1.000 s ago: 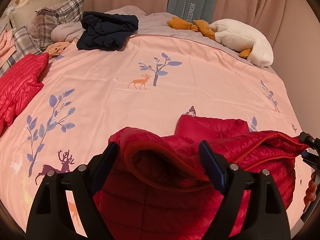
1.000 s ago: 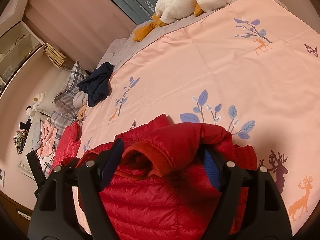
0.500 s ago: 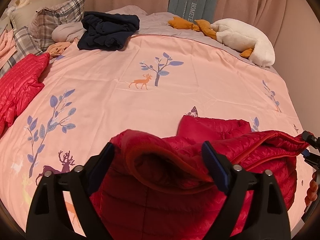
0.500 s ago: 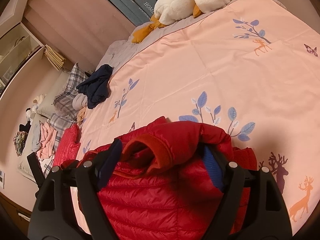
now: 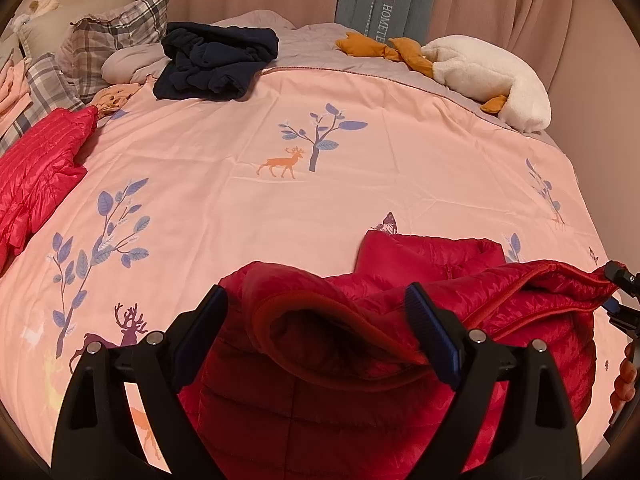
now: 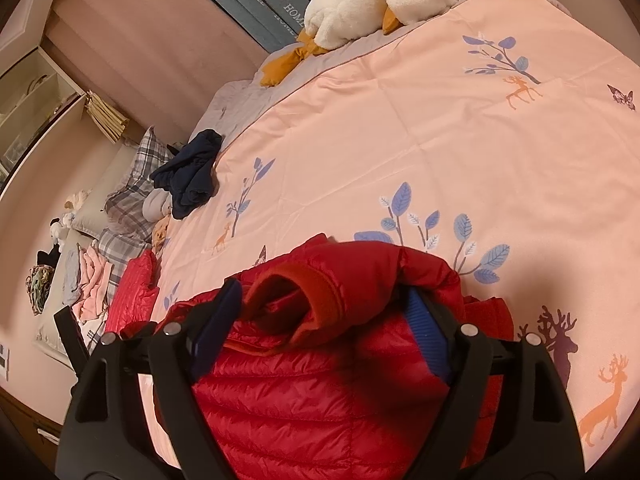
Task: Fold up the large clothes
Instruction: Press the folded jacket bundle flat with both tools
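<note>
A red puffer jacket point(image 5: 400, 320) lies partly folded on the pink bedspread point(image 5: 280, 184) near the front edge. My left gripper point(image 5: 316, 320) is open, its jaws wide apart either side of a sleeve cuff with an orange lining. My right gripper point(image 6: 324, 316) is open too, its jaws either side of the other cuff of the same jacket point(image 6: 328, 380). In the left wrist view the right gripper point(image 5: 620, 296) shows at the far right edge against the jacket's hem. The jacket rests on the bed.
A second red puffer jacket point(image 5: 36, 168) lies at the left edge. A dark navy garment point(image 5: 216, 60) sits near plaid pillows point(image 5: 116, 28). A white goose plush point(image 5: 488, 76) lies at the far right. Pink clothes point(image 6: 92, 280) are piled beyond the bed.
Both grippers' jaws have widened slightly around the cuffs and the views have shifted a little. The jacket has settled lower onto the bed.
</note>
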`<state>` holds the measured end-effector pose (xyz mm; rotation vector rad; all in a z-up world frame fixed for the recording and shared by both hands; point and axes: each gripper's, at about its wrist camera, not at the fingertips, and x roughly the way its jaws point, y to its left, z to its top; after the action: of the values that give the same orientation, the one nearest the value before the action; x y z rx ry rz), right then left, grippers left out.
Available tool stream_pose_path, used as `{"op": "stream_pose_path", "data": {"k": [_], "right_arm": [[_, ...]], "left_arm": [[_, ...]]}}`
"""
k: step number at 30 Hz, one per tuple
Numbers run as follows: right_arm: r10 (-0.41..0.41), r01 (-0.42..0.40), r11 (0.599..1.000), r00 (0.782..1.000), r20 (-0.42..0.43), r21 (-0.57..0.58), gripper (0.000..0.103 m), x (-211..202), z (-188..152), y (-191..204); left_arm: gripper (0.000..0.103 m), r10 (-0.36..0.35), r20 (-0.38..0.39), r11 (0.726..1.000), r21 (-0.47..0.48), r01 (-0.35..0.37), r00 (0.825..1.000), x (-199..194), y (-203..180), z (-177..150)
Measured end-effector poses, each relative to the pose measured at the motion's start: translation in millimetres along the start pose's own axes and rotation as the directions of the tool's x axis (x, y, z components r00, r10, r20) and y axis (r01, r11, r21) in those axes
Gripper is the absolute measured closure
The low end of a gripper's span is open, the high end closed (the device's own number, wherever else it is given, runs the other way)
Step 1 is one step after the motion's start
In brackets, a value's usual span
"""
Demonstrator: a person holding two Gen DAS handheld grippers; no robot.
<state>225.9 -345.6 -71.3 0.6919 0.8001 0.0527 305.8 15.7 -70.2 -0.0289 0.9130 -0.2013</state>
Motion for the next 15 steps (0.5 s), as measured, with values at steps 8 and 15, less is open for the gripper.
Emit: {"op": "stream_pose_path", "data": {"k": [8, 15], "right_arm": [[-0.005, 0.005, 1.000, 1.000, 0.001, 0.000, 0.019, 1.6, 0.6, -3.8], [-0.003, 0.003, 1.000, 1.000, 0.001, 0.001, 0.019, 1.4, 0.5, -3.8]], "left_arm": [[0.013, 0.001, 0.000, 1.000, 0.001, -0.001, 1.000, 2.3, 0.3, 0.3], [0.013, 0.001, -0.001, 1.000, 0.000, -0.001, 1.000, 2.9, 0.3, 0.4]]}}
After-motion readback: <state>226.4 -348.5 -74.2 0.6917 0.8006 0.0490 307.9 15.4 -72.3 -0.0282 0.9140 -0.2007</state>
